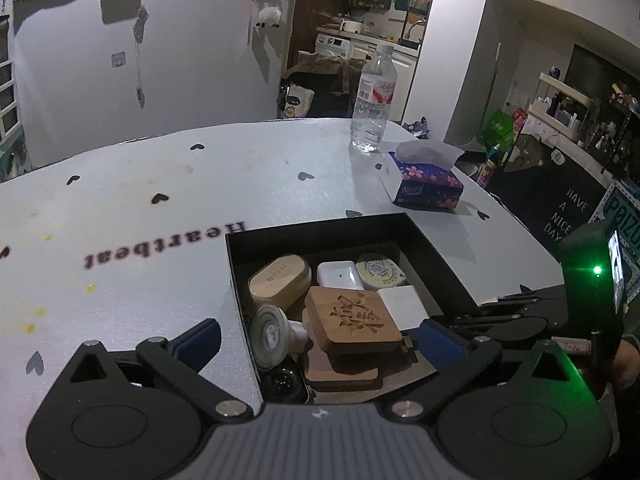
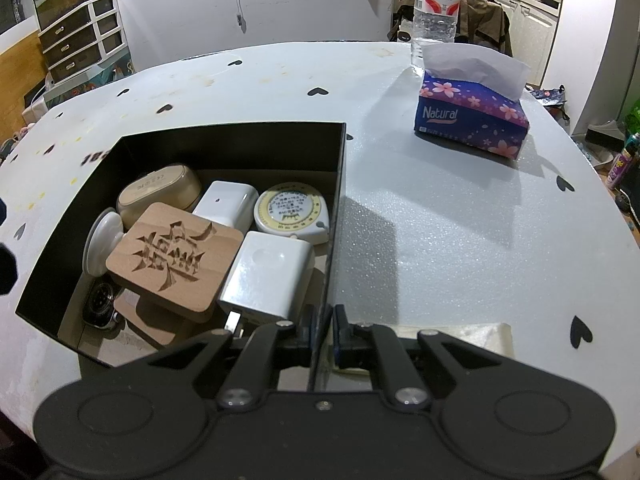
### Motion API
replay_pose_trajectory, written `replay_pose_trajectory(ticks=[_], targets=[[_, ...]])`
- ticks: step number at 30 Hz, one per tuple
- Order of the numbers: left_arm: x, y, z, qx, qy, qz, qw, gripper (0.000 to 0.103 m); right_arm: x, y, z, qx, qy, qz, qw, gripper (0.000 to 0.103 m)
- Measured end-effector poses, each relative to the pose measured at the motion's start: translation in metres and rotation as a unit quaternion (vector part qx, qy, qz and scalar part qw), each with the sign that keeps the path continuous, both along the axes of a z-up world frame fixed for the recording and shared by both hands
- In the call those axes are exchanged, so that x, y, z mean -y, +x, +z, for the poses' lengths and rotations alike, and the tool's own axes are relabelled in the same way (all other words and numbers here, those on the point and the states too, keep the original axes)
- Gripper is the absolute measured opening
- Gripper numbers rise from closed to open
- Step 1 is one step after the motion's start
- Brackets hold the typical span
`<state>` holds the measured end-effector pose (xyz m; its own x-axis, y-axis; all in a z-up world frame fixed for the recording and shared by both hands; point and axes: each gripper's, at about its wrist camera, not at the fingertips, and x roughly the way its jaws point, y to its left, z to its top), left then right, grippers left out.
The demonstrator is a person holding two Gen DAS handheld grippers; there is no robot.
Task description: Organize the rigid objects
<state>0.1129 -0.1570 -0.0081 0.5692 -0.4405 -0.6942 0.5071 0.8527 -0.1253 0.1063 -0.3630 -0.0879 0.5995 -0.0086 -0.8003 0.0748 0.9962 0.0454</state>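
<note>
A black open box (image 1: 360, 222) (image 2: 240, 140) on the table holds several rigid items: a carved wooden coaster (image 1: 352, 318) (image 2: 176, 254) on top, a beige case (image 1: 280, 280) (image 2: 160, 190), a white earbud case (image 2: 226, 202), a round tape measure (image 2: 292, 212), a white charger (image 2: 268, 276), a white round knob (image 1: 268, 332) and a watch (image 2: 100, 304). My left gripper (image 1: 320, 338) is open and empty, just above the box's near end. My right gripper (image 2: 323, 330) is shut on the box's right wall.
A purple tissue box (image 2: 472, 120) (image 1: 424, 184) and a clear water bottle (image 1: 372, 100) (image 2: 436, 4) stand at the table's far right. A cream cloth (image 2: 480, 336) lies by my right gripper. The right gripper's body (image 1: 592, 280) shows in the left wrist view.
</note>
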Motion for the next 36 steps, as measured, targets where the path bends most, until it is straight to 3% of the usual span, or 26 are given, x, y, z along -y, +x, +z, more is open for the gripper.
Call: replay_pose_trajectory(ticks=[7,9,11,16,21,32,36], targets=[[-0.007,-0.006,0.004,0.009,-0.003,0.019,0.9998,0.103,0.005,-0.001,0.003,0.004,0.009,-0.003,1.0,0.012],[-0.008,-0.006,0.006,0.01,-0.006,0.025,0.9996,0.103,0.008,-0.004,0.009,0.013,0.008,-0.01,1.0,0.024],[-0.01,-0.008,0.008,0.013,-0.009,0.031,0.9994,0.103,0.01,-0.008,0.018,0.028,0.006,-0.016,0.999,0.027],[-0.014,-0.013,0.014,0.024,-0.016,0.045,0.9986,0.103,0.01,-0.025,0.052,0.084,0.006,-0.022,0.996,0.048],[-0.021,-0.023,0.019,0.046,-0.019,0.058,0.997,0.103,0.004,-0.048,0.082,0.145,0.002,-0.028,0.989,0.076],[-0.041,-0.061,0.017,0.106,-0.02,0.098,0.9893,0.103,-0.016,-0.101,0.093,0.209,-0.021,-0.047,0.977,0.101],[-0.046,-0.077,0.012,0.12,-0.021,0.104,0.9871,0.103,-0.026,-0.121,0.091,0.226,-0.045,-0.048,0.972,0.103]])
